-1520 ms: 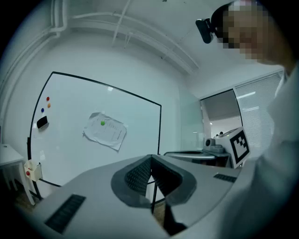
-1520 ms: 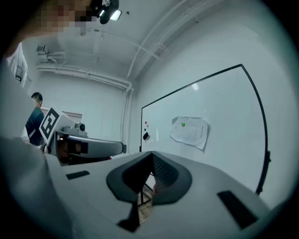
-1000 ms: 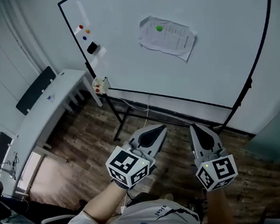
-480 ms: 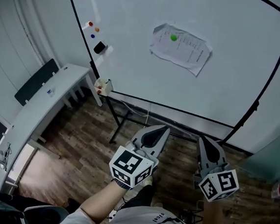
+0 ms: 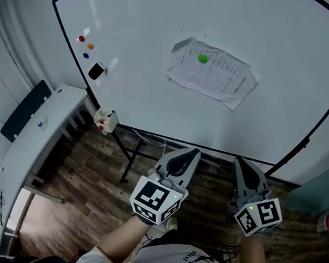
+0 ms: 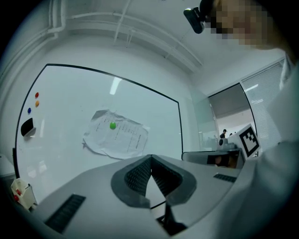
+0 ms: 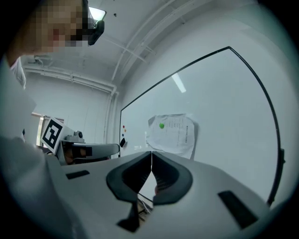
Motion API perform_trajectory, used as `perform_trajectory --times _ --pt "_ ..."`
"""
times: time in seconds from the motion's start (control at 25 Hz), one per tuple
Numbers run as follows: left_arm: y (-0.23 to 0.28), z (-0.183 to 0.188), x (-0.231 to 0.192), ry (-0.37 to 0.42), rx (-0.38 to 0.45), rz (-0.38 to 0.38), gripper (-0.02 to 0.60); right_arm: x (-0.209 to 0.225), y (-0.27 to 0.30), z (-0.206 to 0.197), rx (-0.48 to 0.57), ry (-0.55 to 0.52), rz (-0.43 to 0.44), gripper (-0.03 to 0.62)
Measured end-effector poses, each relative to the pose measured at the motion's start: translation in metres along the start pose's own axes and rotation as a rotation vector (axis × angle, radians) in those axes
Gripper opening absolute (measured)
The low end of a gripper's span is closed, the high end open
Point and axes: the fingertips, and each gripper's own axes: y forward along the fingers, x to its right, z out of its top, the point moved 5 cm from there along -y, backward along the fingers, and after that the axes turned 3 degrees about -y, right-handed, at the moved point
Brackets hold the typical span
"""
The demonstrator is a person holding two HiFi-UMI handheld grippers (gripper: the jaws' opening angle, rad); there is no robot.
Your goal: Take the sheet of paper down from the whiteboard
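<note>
A crumpled printed sheet of paper hangs on the whiteboard, pinned near its top by a green round magnet. The sheet also shows in the left gripper view and the right gripper view. Both grippers are held level, side by side, well short of the board and below the sheet. My left gripper is shut with nothing in it; its jaws meet at the tips. My right gripper is shut and empty as well.
Red, orange and blue magnets and a black eraser sit at the board's left. A small box with red items hangs at its lower left corner. A white desk stands to the left. Black stand legs cross the wooden floor.
The whiteboard and sheet have grown larger and shifted in view as the person and both grippers moved toward the board. Both grippers stayed shut.
</note>
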Motion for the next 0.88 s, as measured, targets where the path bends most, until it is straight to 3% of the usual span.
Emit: perform_trajectory --times 0.28,0.52,0.72,0.88 --pt "0.062 0.012 -0.066 0.053 0.019 -0.017 0.012 0.036 0.071 -0.003 0.001 -0.003 -0.090 0.014" --pt "0.109 0.032 -0.094 0.125 0.061 0.011 0.012 0.078 0.101 0.006 0.014 -0.016 -0.139 0.038" --pt "0.137 0.057 -0.114 0.174 0.109 0.098 0.014 0.110 0.130 0.018 0.036 -0.049 -0.132 0.084" --pt "0.158 0.077 -0.125 0.261 0.130 0.201 0.030 0.131 0.145 0.030 0.061 -0.107 -0.137 0.097"
